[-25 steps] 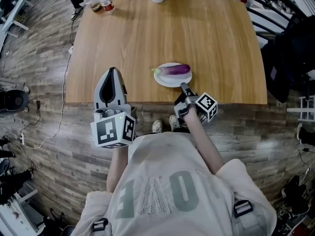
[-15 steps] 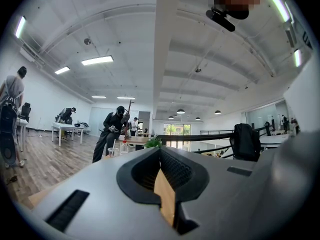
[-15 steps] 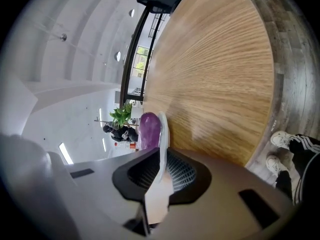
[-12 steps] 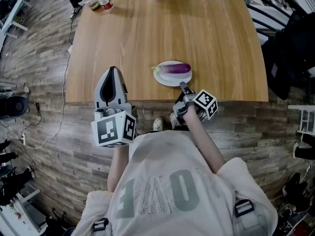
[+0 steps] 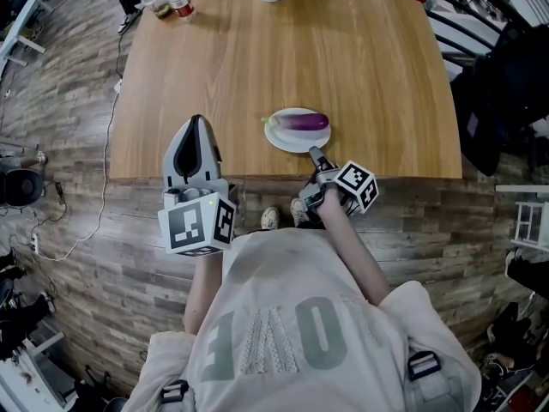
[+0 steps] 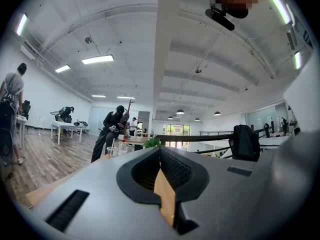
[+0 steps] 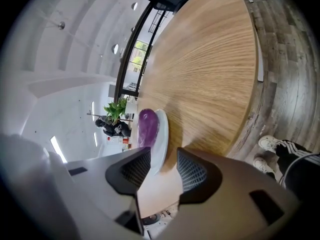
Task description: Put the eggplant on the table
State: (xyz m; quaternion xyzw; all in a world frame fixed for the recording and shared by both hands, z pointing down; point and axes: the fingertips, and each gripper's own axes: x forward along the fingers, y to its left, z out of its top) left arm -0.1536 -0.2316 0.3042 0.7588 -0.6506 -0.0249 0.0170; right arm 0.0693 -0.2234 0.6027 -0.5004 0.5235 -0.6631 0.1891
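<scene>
Nothing is done yet — the eggplant (image 5: pixel 302 121) lies on its plate (image 5: pixel 281 139); the right gripper (image 5: pixel 312 152) has just been opening its jaws, now spread and gripping nothing; the left gripper (image 5: pixel 196 125) has its jaws pressed together.

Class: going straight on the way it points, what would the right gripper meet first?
The right gripper would probably meet the white plate, at its near rim, then the eggplant. Its jaws have just been opening, nothing between them.
</scene>
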